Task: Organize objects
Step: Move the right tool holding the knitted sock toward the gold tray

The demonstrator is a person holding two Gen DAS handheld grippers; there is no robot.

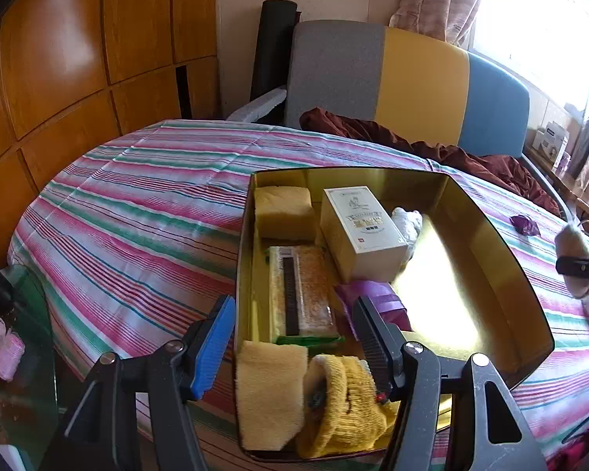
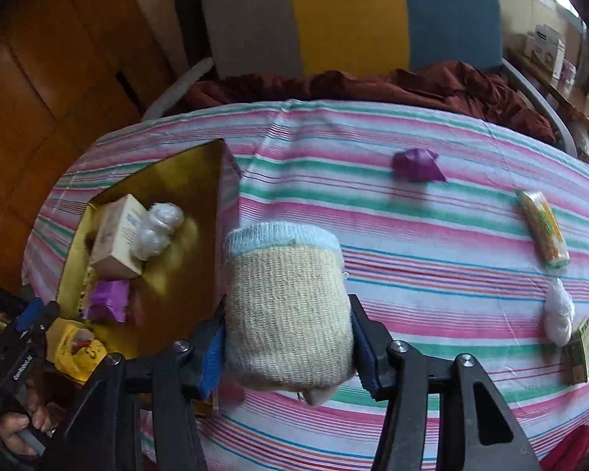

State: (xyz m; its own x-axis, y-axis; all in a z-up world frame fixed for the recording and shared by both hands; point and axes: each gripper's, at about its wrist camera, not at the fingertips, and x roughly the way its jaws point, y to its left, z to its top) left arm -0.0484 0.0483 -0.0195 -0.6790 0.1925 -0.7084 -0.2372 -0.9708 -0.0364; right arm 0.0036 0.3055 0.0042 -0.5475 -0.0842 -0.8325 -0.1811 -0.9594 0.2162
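Observation:
A gold box [image 1: 487, 243] stands on the striped tablecloth [image 1: 137, 216]. It holds two yellow sponges, a white carton [image 1: 361, 231], a wrapped cake [image 1: 302, 294], a purple wrapper and a yellow rolled sock [image 1: 341, 404]. My left gripper [image 1: 294, 337] is open astride the box's near-left wall, one finger outside and one inside. Right of the box and above the cloth, my right gripper [image 2: 288, 337] is shut on a beige rolled sock [image 2: 286, 306] with a pale blue cuff. That gripper and sock also show at the right edge of the left wrist view [image 1: 577, 263].
On the cloth right of the box lie a purple wrapper [image 2: 416, 165], a yellow-green packet [image 2: 544, 227], a white plastic bundle [image 2: 557, 314] and a small green box [image 2: 581, 349]. A grey, yellow and blue chair [image 2: 345, 15] with maroon cloth stands behind. A glass side table [image 1: 27, 353] is at left.

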